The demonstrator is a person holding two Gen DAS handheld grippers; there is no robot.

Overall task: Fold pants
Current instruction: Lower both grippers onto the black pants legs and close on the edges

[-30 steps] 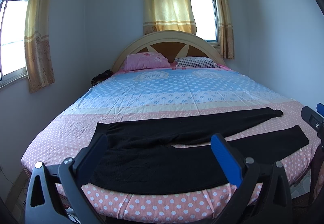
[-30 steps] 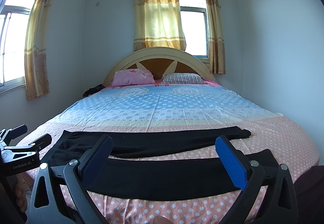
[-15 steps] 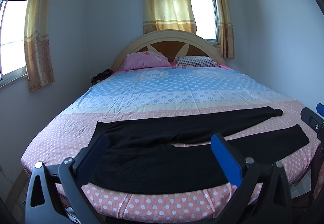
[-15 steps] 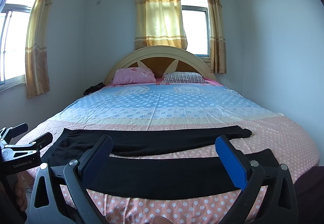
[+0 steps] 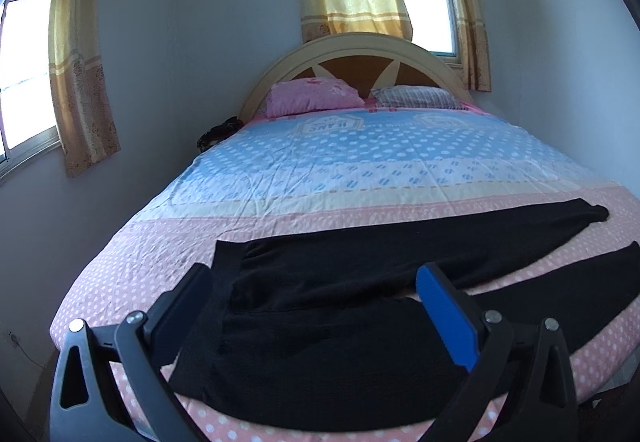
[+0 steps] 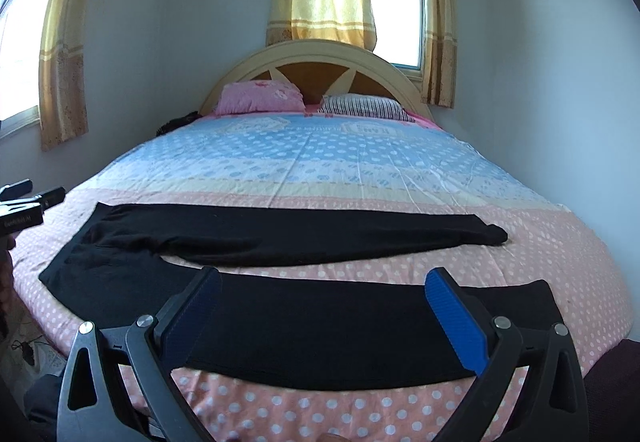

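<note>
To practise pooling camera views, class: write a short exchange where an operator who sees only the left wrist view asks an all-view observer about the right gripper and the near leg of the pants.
Operator: My left gripper is open, facing the waist end of the pants. Where is the right gripper?
Observer: The right gripper is open, holds nothing, and points at the near leg about mid-length.
Operator: The near cuff runs to my frame's edge. Is it on the bed?
Observer: Yes. The near cuff lies flat on the bed, short of its right edge.
</note>
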